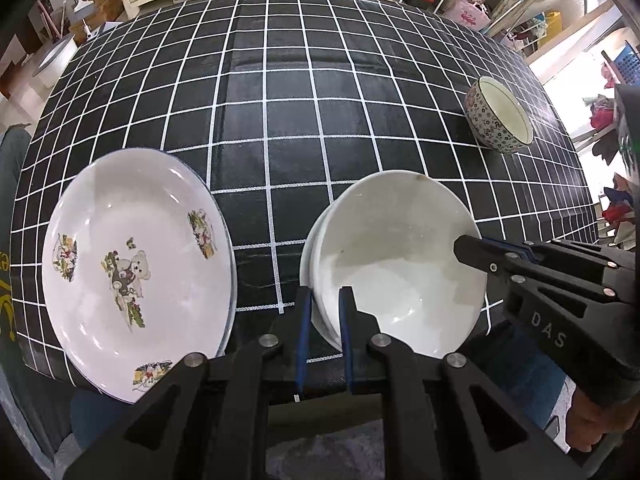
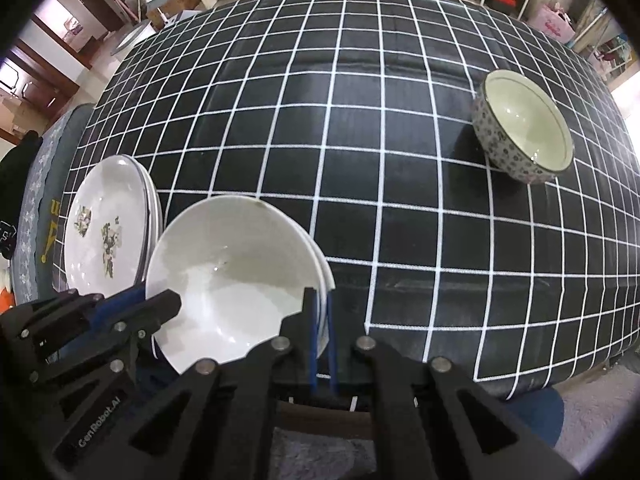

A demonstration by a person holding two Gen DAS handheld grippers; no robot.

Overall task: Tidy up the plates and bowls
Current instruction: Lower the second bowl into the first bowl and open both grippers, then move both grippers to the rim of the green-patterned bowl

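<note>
White plates (image 1: 136,264) with a teddy-bear print lay stacked at the near left of the checked tablecloth (image 1: 280,120), seemingly sorted already. Just right of them, two nested white bowls (image 1: 392,256) were gripped at opposite rims: the left gripper (image 1: 325,312) narrowed on the left edge, the right gripper (image 2: 320,316) narrowed on the right edge. One patterned bowl (image 2: 522,126) stood far right, well apart, probably left to collect.
</note>
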